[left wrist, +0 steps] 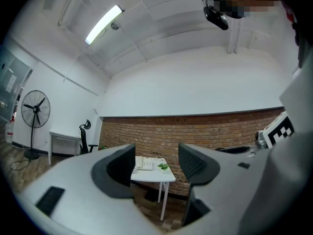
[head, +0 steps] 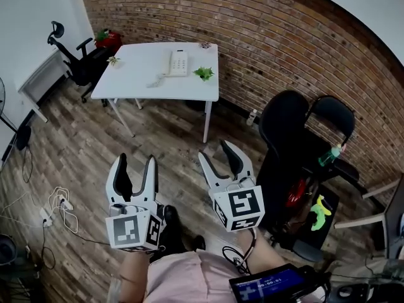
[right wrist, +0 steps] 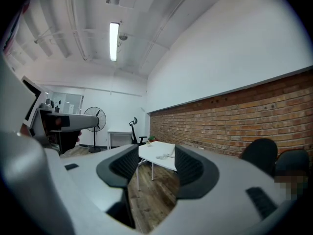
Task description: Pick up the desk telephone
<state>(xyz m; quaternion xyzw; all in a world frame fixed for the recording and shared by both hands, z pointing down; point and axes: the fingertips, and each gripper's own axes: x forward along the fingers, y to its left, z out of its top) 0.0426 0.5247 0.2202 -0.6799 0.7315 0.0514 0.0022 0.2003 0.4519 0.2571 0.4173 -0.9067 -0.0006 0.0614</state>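
Head view: the white desk telephone (head: 178, 62) rests on a white table (head: 145, 77) set against the brick wall (head: 271, 36), near the table's wall-side edge, with a small green plant (head: 203, 73) just beside it. The left gripper (head: 136, 163) and right gripper (head: 218, 151) are held side by side above the wooden floor (head: 164, 137), well apart from the table. Both pairs of jaws stand released, with nothing between them. A black office chair (head: 77, 60) stands at the table's left end.
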